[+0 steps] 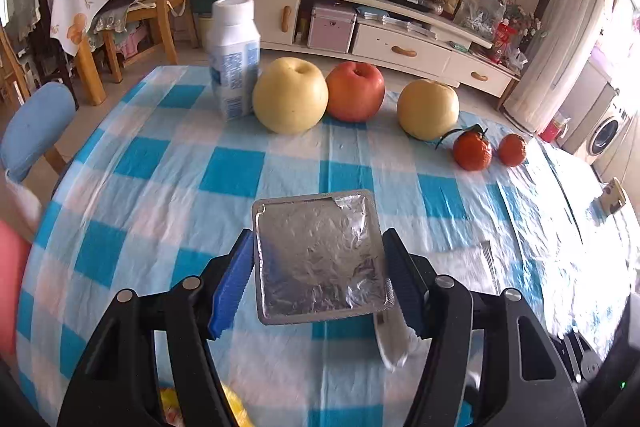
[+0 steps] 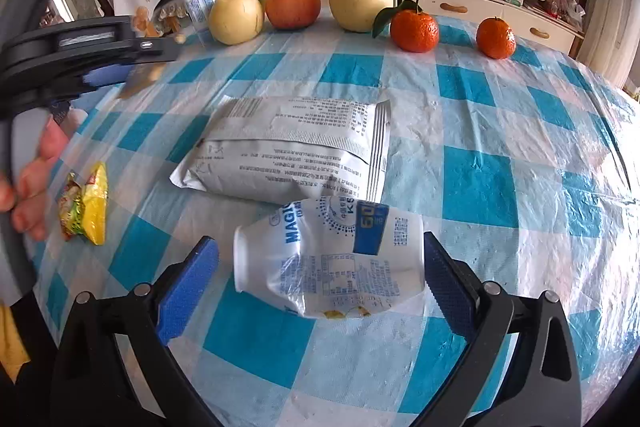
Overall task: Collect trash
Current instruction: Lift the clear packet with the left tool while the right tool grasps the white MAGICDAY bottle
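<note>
R gripper (image 2: 320, 275) wide, straddling crushed cup (image 2: 332, 263), long axis across jaws, pads not touching. L gripper (image 1: 320, 279) holds foil tray (image 1: 320, 255).

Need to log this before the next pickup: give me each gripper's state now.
Left gripper: shut on the foil-lidded tray.
Right gripper: open around the crushed white cup, pads not pressing it.
</note>
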The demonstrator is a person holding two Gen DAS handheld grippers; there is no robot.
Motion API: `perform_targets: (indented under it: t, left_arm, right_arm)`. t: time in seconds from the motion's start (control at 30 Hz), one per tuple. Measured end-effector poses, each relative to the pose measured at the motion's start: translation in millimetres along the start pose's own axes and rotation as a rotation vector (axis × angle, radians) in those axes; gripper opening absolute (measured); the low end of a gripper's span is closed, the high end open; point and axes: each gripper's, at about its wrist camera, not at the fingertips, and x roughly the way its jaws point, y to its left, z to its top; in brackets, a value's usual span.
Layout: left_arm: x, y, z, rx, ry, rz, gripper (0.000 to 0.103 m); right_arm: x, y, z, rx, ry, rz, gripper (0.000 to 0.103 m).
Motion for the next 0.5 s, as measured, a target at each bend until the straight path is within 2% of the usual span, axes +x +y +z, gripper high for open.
perform_targets:
  t: [0.37,0.43,0.5]
  left_arm:
    - [-43.0,37.0,-46.6,0.000,-0.027,-0.028,0.065]
    - [-46.9,41.5,-49.4,0.003,-0.041,-0.030,0.065]
    - [-49.6,47.7,-54.7,-0.003,-0.055,-0.026,0.065]
  right_arm:
    - [12.5,3.2,-1.2,-0.027,0.015,-0.077,0.098]
    - [12.7,4.4,-2.1,-0.038,0.010,-0.094,0.094]
    - [11.8,5.2,-2.9,-0.041,0.000,-0.099,0.093]
